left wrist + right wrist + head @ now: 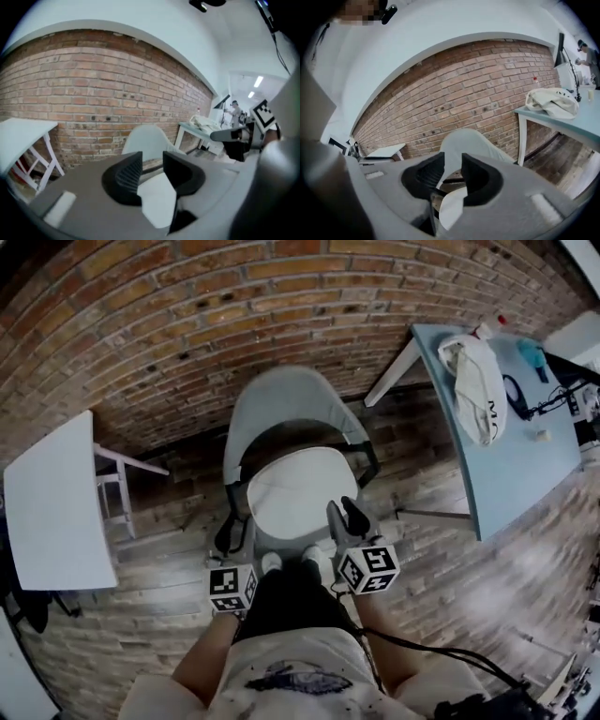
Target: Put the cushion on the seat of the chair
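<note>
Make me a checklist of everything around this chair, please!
surface: wood floor, with the chair standing on it.
job's things: white cushion lies flat on the chair seat.
clutter: white bag and a bottle on the right table.
grippers: left gripper and right gripper are both open, with nothing between the fingers, and held in front of the chair.
cables: a black cable trails from the right gripper; more lie on the right table.
surroundings: brick wall; white table at left.

open floor [178, 521] flanks the chair [281, 395] at frame centre; white table [56, 502] blocks the left edge, blue table [516, 474] the right, brick wall [187, 315] the top.
</note>
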Tool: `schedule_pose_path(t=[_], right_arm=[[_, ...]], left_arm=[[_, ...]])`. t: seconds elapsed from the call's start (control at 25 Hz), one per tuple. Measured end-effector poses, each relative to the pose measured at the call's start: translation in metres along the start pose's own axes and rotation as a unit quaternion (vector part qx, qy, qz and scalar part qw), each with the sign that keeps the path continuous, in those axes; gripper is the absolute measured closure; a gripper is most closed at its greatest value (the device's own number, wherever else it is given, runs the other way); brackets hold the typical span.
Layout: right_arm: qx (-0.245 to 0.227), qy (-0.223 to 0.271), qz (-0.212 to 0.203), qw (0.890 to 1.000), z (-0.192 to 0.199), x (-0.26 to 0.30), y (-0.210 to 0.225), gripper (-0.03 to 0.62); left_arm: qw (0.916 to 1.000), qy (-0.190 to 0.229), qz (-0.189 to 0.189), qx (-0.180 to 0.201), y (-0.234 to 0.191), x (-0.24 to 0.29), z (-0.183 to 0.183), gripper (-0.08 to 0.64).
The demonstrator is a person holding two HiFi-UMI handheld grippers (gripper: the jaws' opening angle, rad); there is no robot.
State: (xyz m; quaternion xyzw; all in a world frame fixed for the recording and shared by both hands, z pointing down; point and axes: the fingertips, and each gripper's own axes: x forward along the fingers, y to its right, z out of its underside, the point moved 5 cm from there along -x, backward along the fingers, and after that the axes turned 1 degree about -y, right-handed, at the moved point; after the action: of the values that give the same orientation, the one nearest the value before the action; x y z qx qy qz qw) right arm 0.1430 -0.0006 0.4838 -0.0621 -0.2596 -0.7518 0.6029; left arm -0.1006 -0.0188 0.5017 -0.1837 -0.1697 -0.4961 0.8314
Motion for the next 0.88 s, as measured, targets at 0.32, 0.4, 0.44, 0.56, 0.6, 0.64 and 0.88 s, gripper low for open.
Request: schedule_pose_path(t=[0.32,0.4,0.44,0.56,0.6,0.64,0.88], right_arm=[[-0.036,0.077,-0.014,0.996,-0.08,-0.053,-0.075,0.535],[-0.051,0.086,-0.016,0.995,-0.091,-0.063,-0.088,0.548],[-0.056,0.09,-0.017,0.994,-0.096,-0.068,-0.093,0.565],[-0.062,0.101,-0.016,0.993,-0.103,-0.085,-0.102,0.591],[-0.062,0.104,-0.015,0.992,-0.105,-0.089,-0.104,0.592],[-0.063,0.106,-0.014,0.992,-0.105,-0.092,-0.106,0.592],[-0.085,0.114,-0.012,0.99,-0.11,-0.102,-0.121,0.594]], left_arm=[[0.9955,0.076,0.033,0.045,0.003,-0.076,-0.097,0.454],[0.9942,0.089,0.035,0.048,0.001,-0.087,-0.109,0.473],[0.9934,0.096,0.036,0.051,0.001,-0.092,-0.115,0.493],[0.9909,0.115,0.042,0.056,0.005,-0.102,-0.13,0.522],[0.9899,0.123,0.043,0.057,0.006,-0.104,-0.135,0.526],[0.989,0.13,0.042,0.059,0.005,-0.107,-0.139,0.529],[0.9854,0.156,0.036,0.058,-0.005,-0.121,-0.153,0.568]])
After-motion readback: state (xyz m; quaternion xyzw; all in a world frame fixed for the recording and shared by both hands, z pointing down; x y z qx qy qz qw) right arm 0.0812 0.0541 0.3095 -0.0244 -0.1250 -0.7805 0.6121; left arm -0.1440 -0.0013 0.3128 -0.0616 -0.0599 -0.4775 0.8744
